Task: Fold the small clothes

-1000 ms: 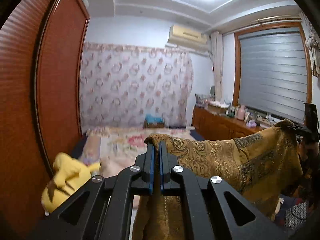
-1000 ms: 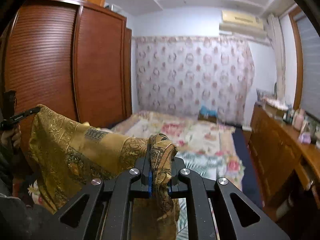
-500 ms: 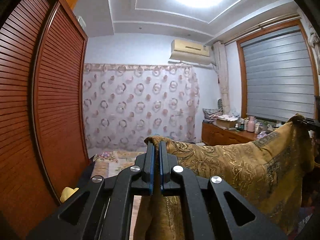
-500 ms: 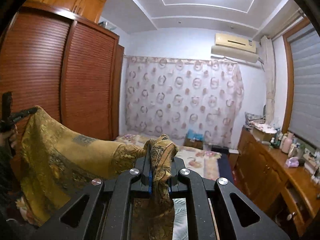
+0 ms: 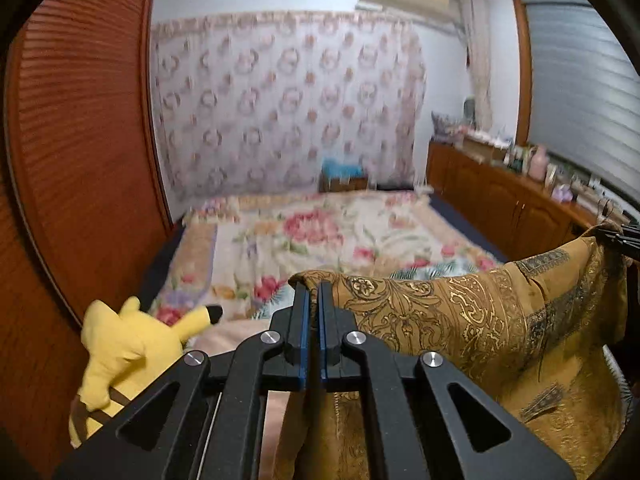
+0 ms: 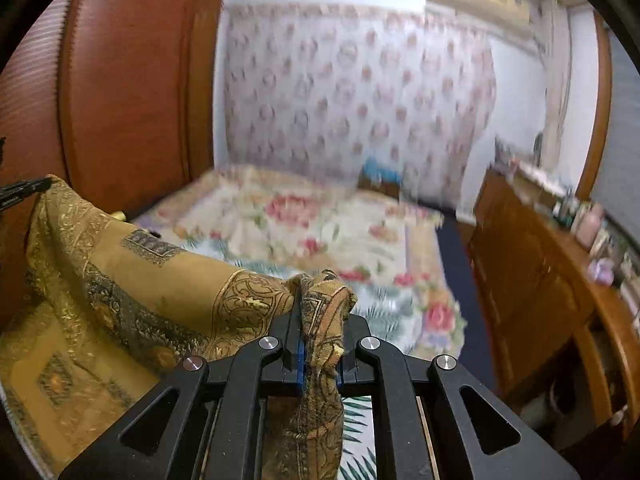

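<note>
Gold cloth (image 5: pixel 460 316) hangs pinched between left hand-held gripper (image 5: pixel 314 292) and right hand-held gripper (image 6: pixel 318 300).

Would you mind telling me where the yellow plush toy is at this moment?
The yellow plush toy sits at the lower left of the left wrist view, beside the wooden wardrobe at the near edge of the floral bed, left of the left gripper.

Mustard-gold cloth (image 5: pixel 460 312) with ornate dark paisley scrollwork. Black claws with blue pads (image 5: pixel 305 332). Cream bedspread (image 5: pixel 320 240) covered in pink-red flowers, bright yellow plush (image 5: pixel 128 348), reddish-brown wardrobe (image 6: pixel 132 80), rose-print curtain (image 5: pixel 280 100).
</note>
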`<act>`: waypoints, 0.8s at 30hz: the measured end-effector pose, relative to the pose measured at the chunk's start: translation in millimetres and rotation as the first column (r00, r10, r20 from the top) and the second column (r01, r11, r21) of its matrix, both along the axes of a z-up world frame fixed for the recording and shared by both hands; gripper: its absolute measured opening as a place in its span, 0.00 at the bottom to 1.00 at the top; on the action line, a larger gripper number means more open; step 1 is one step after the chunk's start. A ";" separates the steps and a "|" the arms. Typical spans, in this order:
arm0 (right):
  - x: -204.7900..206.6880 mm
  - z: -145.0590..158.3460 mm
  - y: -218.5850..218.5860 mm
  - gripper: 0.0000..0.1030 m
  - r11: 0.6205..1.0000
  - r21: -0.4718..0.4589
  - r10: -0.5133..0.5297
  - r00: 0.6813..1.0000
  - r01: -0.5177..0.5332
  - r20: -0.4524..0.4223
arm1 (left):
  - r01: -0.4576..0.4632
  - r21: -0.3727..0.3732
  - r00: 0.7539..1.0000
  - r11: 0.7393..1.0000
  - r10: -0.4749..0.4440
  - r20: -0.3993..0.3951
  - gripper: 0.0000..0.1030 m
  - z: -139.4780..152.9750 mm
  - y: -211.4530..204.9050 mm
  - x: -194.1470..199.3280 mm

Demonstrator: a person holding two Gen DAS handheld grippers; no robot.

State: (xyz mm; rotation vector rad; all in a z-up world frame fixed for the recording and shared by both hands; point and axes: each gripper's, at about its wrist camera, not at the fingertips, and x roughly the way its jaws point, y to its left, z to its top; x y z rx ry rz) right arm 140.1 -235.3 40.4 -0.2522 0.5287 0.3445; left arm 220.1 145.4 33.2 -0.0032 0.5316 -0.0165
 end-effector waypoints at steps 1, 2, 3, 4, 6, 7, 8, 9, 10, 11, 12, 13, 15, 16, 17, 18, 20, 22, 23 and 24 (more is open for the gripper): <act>12.0 -9.2 4.2 0.09 1.000 -0.006 -0.005 1.000 0.005 -0.023 | -0.001 0.003 1.000 1.000 0.001 -0.013 0.05 -5.1 -2.3 4.7; 20.8 -14.4 6.0 0.09 1.000 -0.004 -0.008 0.999 0.008 -0.039 | 0.002 0.003 1.000 1.000 -0.002 -0.026 0.05 -9.7 -3.7 9.3; 32.8 -20.2 8.9 0.09 1.000 -0.001 -0.016 0.998 0.016 -0.060 | 0.004 0.004 0.999 1.000 -0.004 -0.039 0.05 -13.4 -5.4 13.5; 39.3 -22.4 12.1 0.09 1.000 0.001 -0.019 0.997 0.019 -0.074 | 0.006 0.007 0.999 1.000 -0.005 -0.047 0.05 -15.5 -8.5 15.1; 58.3 -24.5 13.0 0.09 1.000 0.003 -0.016 0.995 0.016 -0.099 | 0.012 0.014 0.998 1.000 -0.011 -0.064 0.05 -19.3 -10.6 22.1; 63.3 -25.4 15.2 0.10 1.000 0.004 -0.011 0.994 0.012 -0.105 | 0.012 0.016 0.998 1.000 -0.011 -0.069 0.05 -18.3 -10.4 28.5; 73.0 -26.1 14.0 0.09 1.000 0.007 -0.007 0.993 0.008 -0.116 | 0.010 0.019 0.997 1.000 -0.008 -0.079 0.05 -20.0 -11.2 33.9; 77.8 -25.5 14.1 0.09 1.000 0.011 -0.002 0.992 0.003 -0.129 | 0.009 0.022 0.996 1.000 -0.007 -0.086 0.05 -22.2 -11.8 37.1; 87.2 -18.8 5.3 0.09 1.000 0.012 0.000 0.991 0.001 -0.136 | 0.010 0.022 0.996 1.000 -0.008 -0.091 0.05 -23.6 -10.6 40.5; 85.9 -18.6 -0.2 0.09 1.000 0.013 -0.002 0.990 0.004 -0.143 | 0.012 0.020 0.995 1.000 -0.010 -0.101 0.05 -26.7 -11.3 45.0; 87.8 -17.5 -8.0 0.09 1.000 0.018 -0.004 0.988 0.007 -0.155 | 0.012 0.022 0.994 1.000 -0.010 -0.107 0.05 -29.4 -8.3 45.9; 85.7 -14.0 -11.1 0.10 1.000 0.024 -0.005 0.987 0.009 -0.161 | 0.014 0.026 0.993 1.000 -0.011 -0.116 0.05 -31.8 -7.6 49.1; 88.5 -17.3 -14.2 0.10 1.000 0.023 -0.004 0.985 0.009 -0.172 | 0.017 0.030 0.990 0.999 -0.013 -0.138 0.05 -36.8 -8.0 53.1; 93.3 -21.5 -14.8 0.14 1.000 0.014 -0.008 0.984 0.010 -0.176 | 0.020 0.026 0.989 0.999 -0.016 -0.150 0.07 -39.3 -6.7 55.6; 95.5 -23.4 -14.1 0.17 1.000 0.007 -0.014 0.984 0.015 -0.178 | 0.019 0.022 0.987 1.000 -0.015 -0.161 0.11 -41.7 -6.7 57.0; 97.4 -25.4 -13.8 0.19 1.000 0.004 -0.018 0.983 0.019 -0.182 | 0.021 0.014 0.985 1.000 -0.018 -0.170 0.15 -43.5 -5.4 56.9; 98.7 -30.4 -12.9 0.32 1.000 0.011 -0.013 0.981 0.015 -0.191 | 0.023 0.005 0.983 1.000 -0.022 -0.182 0.32 -45.8 -1.9 55.4; 101.3 -32.3 -13.7 0.44 1.000 0.004 -0.022 0.982 0.023 -0.187 | 0.027 0.005 0.982 1.000 -0.026 -0.186 0.40 -47.5 -0.4 48.7; 100.0 -32.1 -15.2 0.50 1.000 0.008 -0.024 0.983 0.026 -0.183 | 0.031 0.004 0.981 1.000 -0.030 -0.192 0.40 -48.6 -0.1 44.2; 98.0 -32.1 -17.6 0.52 0.999 0.021 -0.023 0.983 0.027 -0.182 | 0.037 -0.003 0.978 0.999 -0.037 -0.205 0.40 -51.2 0.4 39.3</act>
